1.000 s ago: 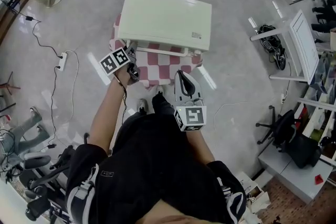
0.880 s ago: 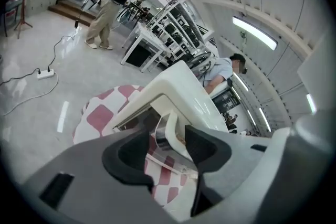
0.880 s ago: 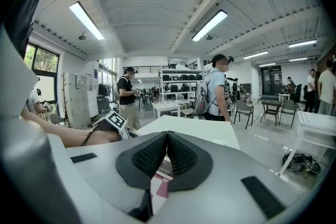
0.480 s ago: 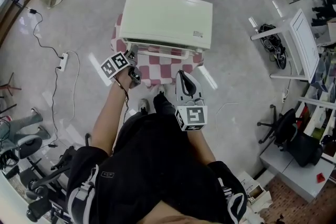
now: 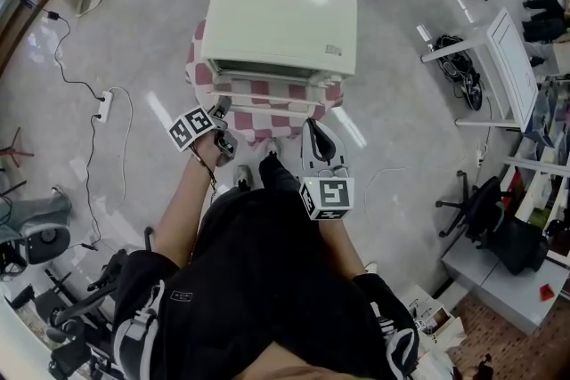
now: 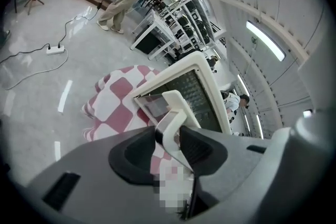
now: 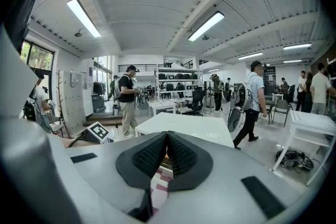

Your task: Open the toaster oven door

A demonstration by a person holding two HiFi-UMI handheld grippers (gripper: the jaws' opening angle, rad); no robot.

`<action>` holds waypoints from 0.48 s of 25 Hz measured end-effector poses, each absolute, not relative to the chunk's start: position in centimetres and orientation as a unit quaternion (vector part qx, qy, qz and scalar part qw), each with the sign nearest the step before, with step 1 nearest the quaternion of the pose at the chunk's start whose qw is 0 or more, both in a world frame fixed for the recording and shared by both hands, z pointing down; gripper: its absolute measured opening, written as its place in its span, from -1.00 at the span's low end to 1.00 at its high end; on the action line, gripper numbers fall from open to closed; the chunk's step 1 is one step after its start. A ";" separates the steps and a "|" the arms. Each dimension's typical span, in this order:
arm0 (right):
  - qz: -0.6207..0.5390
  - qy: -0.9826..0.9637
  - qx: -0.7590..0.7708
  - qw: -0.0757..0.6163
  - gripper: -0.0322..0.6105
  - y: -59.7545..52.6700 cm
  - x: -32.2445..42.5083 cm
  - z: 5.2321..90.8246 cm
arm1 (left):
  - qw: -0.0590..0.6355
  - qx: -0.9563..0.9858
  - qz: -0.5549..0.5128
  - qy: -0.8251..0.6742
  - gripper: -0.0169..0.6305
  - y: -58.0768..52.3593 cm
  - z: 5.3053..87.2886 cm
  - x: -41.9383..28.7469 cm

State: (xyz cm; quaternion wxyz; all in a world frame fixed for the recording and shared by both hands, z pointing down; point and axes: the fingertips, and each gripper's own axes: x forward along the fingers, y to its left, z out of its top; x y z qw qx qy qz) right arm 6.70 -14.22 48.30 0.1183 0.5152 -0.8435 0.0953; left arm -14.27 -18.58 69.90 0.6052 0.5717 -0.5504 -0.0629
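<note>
Closing in from wide open a moment ago, the left gripper [image 5: 220,106] has its jaws coming together on the white handle [image 6: 176,107] of the toaster oven [image 5: 280,27], and the pads touch both sides of the bar. The oven stands on a red-and-white checked cloth [image 5: 267,122], and its door [image 6: 153,106] looks tipped a little open. Further right, the right gripper [image 5: 313,133] hangs by the cloth's front edge, clenched on nothing.

Black clothing [image 5: 267,280] throughout. Grey-shelled left gripper [image 5: 220,107], jaws closing on white handle [image 6: 176,113]; right gripper [image 5: 309,127] alike. Black ribbed pads [image 7: 149,157]; white, black-marked cube [image 5: 325,196] behind each.
</note>
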 end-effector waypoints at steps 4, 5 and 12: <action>0.098 -0.839 0.522 0.120 -0.82 -14.0 7.2 48.4 | 0.625 0.551 -0.047 -0.551 -0.52 -16.2 72.1 -14.1; 0.098 -0.837 0.524 0.121 -0.82 -13.9 7.3 48.5 | 0.628 0.547 -0.041 -0.552 -0.53 -15.6 72.7 -14.1; 0.105 -0.827 0.539 0.121 -0.82 -14.0 8.4 48.6 | 0.633 0.544 -0.031 -0.549 -0.55 -14.5 74.0 -14.1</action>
